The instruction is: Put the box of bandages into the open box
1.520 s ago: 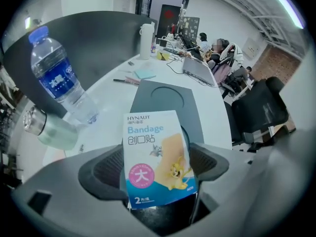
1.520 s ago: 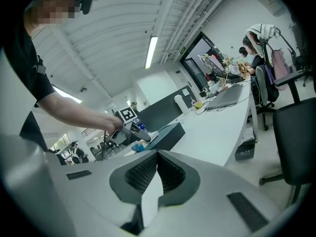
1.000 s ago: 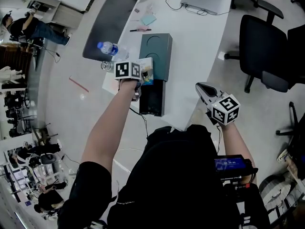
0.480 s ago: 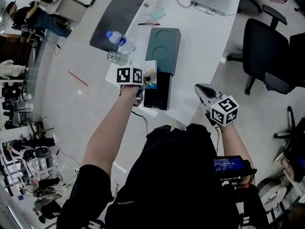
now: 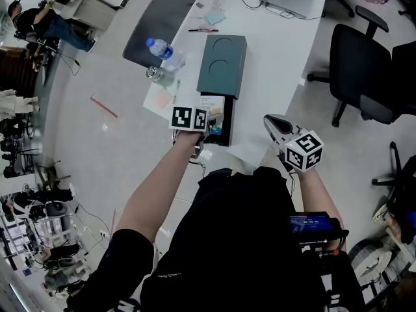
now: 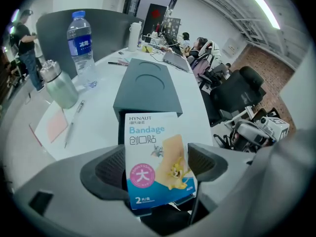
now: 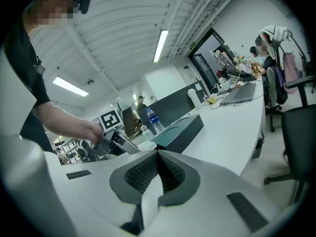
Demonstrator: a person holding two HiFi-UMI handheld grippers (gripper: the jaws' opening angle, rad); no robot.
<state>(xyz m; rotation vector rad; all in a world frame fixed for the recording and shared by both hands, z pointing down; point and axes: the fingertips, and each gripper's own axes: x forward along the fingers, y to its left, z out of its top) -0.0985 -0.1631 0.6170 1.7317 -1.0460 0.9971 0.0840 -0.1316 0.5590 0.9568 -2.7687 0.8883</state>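
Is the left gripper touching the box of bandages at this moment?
Touching. In the left gripper view, the two jaws of the left gripper press against both sides of the box of bandages, with no gap.

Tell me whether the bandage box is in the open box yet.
Not set down: the left gripper clamps the bandage box over the open box's dark opening. Whether its lower edge is inside, cannot tell.
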